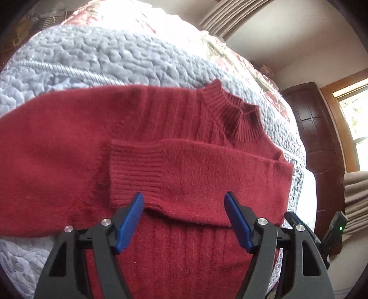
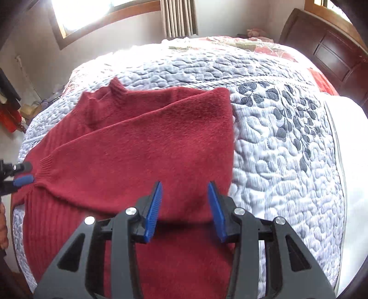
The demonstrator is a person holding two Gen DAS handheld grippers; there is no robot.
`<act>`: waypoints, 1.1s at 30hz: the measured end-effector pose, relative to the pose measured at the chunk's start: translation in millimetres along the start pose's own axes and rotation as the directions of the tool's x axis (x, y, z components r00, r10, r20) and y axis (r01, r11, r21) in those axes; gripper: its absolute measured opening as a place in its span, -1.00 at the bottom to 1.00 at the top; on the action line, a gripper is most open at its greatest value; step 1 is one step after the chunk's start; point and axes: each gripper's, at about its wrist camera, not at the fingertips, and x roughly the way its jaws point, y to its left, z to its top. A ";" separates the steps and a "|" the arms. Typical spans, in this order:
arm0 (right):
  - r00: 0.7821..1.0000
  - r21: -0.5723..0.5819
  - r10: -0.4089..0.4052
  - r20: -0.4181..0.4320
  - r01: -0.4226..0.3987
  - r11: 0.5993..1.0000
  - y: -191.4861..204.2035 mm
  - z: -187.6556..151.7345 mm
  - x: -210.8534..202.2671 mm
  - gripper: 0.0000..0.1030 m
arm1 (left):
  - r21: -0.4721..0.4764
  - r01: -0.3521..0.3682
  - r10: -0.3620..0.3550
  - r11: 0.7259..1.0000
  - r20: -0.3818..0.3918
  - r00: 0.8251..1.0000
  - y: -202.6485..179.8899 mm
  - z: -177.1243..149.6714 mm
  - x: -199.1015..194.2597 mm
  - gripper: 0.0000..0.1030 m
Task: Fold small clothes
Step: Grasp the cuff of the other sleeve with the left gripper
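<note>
Red sweater (image 1: 174, 128) lies flat on the quilted bed (image 2: 276, 138), one sleeve (image 1: 195, 170) folded across the chest. Left gripper (image 1: 184, 202) spread wide over the sleeve cuff, gripping nothing. Right gripper (image 2: 185, 191) parted moderately above the folded sleeve, also empty.

— What do I log besides the work piece?

— I note a pale blue quilted bedspread (image 2: 276, 147) with dark leaf print at centre right, a floral red quilt (image 1: 147, 25) at the top, a dark wooden headboard (image 2: 326, 43) upper right.

— Surroundings?

— Beige curtain (image 2: 178, 17) at top centre, a sunlit window (image 2: 92, 13) upper left, red items (image 2: 10, 119) at the left edge, indistinct.
</note>
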 end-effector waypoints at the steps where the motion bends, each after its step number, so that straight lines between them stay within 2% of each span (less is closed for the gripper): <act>1: 1.000 0.001 -0.001 -0.022 0.001 1.000 -4.7 4.0 11.0 -0.23 | -0.019 -0.003 0.002 1.000 -0.020 1.000 1.2 -0.1 8.8 0.41; 4: 0.995 0.005 -0.009 -0.096 0.010 1.000 -13.4 7.0 38.1 -0.21 | -0.067 0.004 -0.007 0.998 -0.052 0.999 14.1 -5.2 22.1 0.41; 7: 0.995 -0.031 -0.011 -0.095 0.008 0.999 -9.3 12.3 35.4 -0.16 | -0.096 0.035 -0.040 0.995 -0.049 0.998 20.8 -7.6 13.2 0.42; 11: 0.998 -0.026 0.022 -0.062 -0.024 0.999 1.2 21.3 6.3 -0.14 | -0.164 0.099 -0.092 0.981 0.049 0.995 44.8 -17.2 -38.8 0.65; 14: 0.997 -0.023 0.063 -0.041 -0.064 0.998 22.0 19.6 -20.6 -0.06 | -0.288 0.116 -0.076 0.951 0.145 0.987 98.0 -35.2 -92.4 0.66; 17: 0.992 -0.060 0.106 -0.064 -0.110 0.992 54.1 8.1 -37.9 -0.01 | -0.463 0.125 0.002 0.877 0.264 0.964 180.9 -65.2 -148.6 0.72; 19: 0.987 -0.088 0.133 -0.087 -0.141 0.986 79.1 -1.6 -43.8 0.01 | -0.592 0.124 0.086 0.796 0.315 0.945 247.0 -89.3 -179.9 0.72; 21: 0.980 -0.119 0.159 -0.122 -0.174 0.978 111.4 -7.1 -43.2 0.04 | -0.697 0.127 0.184 0.706 0.354 0.917 309.3 -114.5 -202.4 0.71; 24: 0.972 -0.172 0.177 -0.153 -0.203 0.964 146.9 -22.7 -43.8 0.04 | -0.801 0.164 0.236 0.576 0.355 0.905 385.8 -140.2 -211.4 0.71; 25: 0.970 -0.187 0.181 -0.160 -0.210 0.960 157.1 -26.6 -43.8 0.04 | -0.817 0.173 0.240 0.550 0.353 0.904 406.1 -144.2 -212.7 0.70; 27: 0.965 -0.204 0.192 -0.176 -0.226 0.952 174.1 -35.9 -47.4 0.04 | -0.838 0.205 0.225 0.506 0.358 0.906 433.7 -148.9 -205.7 0.70; 28: 0.964 -0.213 0.194 -0.183 -0.232 0.949 181.9 -39.2 -48.2 0.04 | -0.841 0.221 0.211 0.493 0.363 0.908 444.0 -146.5 -203.2 0.70; 29: 0.963 -0.221 0.197 -0.186 -0.236 0.946 187.1 -42.5 -49.9 0.04 | -0.843 0.225 0.203 0.488 0.360 0.911 447.7 -144.3 -197.7 0.70; 33: 0.960 -0.240 0.197 -0.196 -0.242 0.940 202.1 -49.0 -51.6 0.04 | -0.845 0.173 0.226 0.506 0.323 0.919 453.7 -128.0 -180.2 0.70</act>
